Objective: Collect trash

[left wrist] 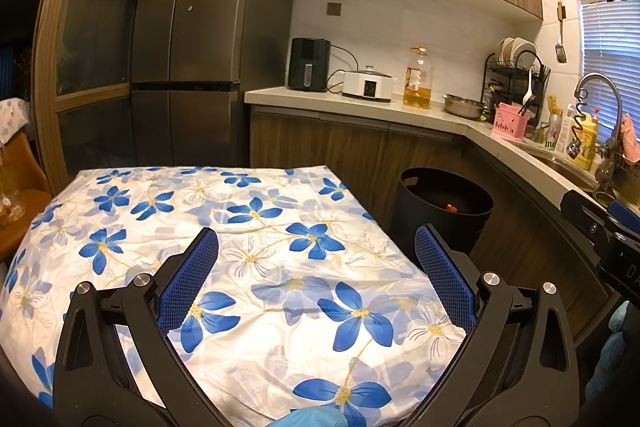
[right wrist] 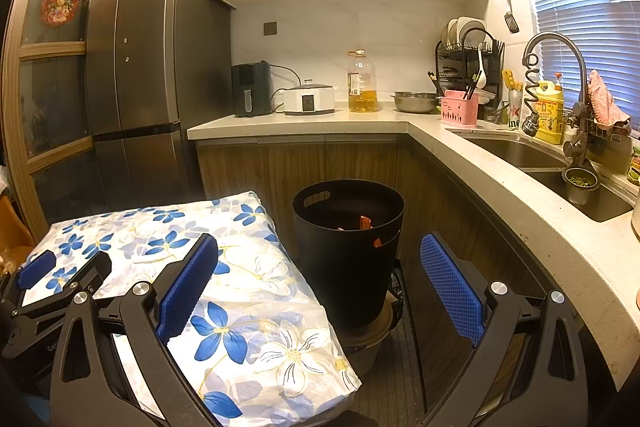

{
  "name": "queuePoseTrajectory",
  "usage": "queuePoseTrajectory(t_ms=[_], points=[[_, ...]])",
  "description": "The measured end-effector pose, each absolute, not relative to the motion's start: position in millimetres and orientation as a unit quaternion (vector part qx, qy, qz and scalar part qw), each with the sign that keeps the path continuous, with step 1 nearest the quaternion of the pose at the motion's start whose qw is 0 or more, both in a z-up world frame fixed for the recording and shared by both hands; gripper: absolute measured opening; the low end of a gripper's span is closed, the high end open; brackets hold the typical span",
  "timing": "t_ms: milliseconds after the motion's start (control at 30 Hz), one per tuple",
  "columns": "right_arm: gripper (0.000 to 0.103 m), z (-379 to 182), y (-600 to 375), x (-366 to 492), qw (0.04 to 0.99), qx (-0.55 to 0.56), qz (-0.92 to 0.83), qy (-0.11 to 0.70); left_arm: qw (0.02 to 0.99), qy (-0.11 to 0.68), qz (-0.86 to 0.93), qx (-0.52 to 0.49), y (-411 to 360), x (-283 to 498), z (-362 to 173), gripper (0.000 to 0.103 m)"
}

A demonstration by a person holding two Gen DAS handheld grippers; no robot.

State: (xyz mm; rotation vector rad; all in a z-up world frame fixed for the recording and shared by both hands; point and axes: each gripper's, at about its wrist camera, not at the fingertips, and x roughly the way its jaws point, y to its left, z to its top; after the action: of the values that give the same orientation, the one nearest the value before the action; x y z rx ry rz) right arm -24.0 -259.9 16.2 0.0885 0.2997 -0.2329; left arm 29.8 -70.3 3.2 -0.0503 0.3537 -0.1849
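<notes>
Orange-red trash [right wrist: 366,223] is seen inside the black bin [right wrist: 347,259], which stands on the floor between the cloth-covered table [right wrist: 256,311] and the lower cabinets. No trash is seen on the flowered cloth, so the collecting is judged to be nearly done or finished.

The bin lies ahead of the right gripper [right wrist: 318,291], almost between its fingers, while from the left gripper [left wrist: 316,279] it lies ahead and to the right, beyond the table edge; the right hand is therefore nearer. Both grippers are spread wide and nothing is held in either.

In the right wrist view the inside of the bin and its side opening are shown; in the left wrist view only a small orange piece is visible there, but the whole table top is shown.
</notes>
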Motion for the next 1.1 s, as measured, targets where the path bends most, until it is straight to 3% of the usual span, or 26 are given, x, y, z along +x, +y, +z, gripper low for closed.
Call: queuePoseTrajectory(t_ms=[1100], points=[[0.097, 20.4, -262.5, -24.8, 0.981, 0.043, -0.116, 0.147, 0.98, 0.173, -0.093, -0.022, -73.7, 28.4, 4.6, 0.097]])
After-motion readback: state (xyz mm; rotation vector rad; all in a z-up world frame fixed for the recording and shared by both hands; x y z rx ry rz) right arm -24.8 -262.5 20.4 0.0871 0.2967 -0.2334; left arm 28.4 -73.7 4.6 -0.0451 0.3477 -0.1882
